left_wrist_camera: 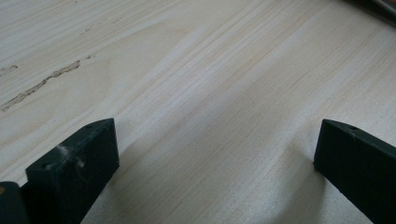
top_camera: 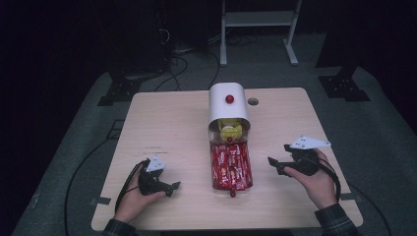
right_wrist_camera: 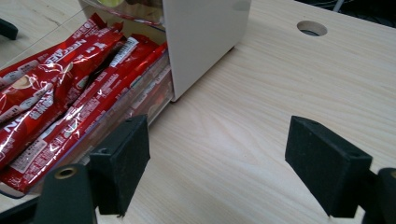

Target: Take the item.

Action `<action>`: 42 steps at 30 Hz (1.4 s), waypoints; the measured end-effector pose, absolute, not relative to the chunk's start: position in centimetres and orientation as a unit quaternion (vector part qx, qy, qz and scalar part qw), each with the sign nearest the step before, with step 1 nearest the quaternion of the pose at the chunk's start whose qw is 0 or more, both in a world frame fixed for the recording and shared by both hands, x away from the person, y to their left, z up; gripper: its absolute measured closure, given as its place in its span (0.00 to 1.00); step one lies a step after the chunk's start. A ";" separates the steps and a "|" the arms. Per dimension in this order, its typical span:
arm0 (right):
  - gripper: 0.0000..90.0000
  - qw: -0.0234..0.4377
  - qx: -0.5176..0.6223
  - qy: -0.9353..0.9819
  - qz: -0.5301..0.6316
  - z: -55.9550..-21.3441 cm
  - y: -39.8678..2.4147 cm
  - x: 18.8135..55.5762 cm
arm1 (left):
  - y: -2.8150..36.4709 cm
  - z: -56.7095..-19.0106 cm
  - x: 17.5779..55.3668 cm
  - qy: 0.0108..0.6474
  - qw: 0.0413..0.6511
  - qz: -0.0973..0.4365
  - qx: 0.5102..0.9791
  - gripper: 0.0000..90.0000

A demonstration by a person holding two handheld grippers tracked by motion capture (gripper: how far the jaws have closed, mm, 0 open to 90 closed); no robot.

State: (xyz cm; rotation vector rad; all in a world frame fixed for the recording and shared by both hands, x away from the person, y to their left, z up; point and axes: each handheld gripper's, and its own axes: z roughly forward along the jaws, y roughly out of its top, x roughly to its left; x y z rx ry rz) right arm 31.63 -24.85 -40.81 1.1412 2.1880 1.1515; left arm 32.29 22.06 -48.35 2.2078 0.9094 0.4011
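The table (top_camera: 172,118) has a light wood-grain top with a round cable hole (top_camera: 253,102) near its far edge, right of centre. A white drawer cabinet (top_camera: 227,105) stands on the top at the far centre, and its clear drawer (top_camera: 231,169), pulled out toward the near edge, is filled with red sachets (top_camera: 230,164). A scuffed mark (left_wrist_camera: 42,84) shows in the surface on the left side.

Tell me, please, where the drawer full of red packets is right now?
In the high view, the clear drawer sits pulled out toward the person from the white box at table centre, between the left tongs and right tongs.
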 end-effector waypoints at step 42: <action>0.24 0.187 0.366 0.807 0.425 -40.2 -20.6 32.0 | 22.1 -48.3 32.3 0.351 0.352 0.155 0.853 0.00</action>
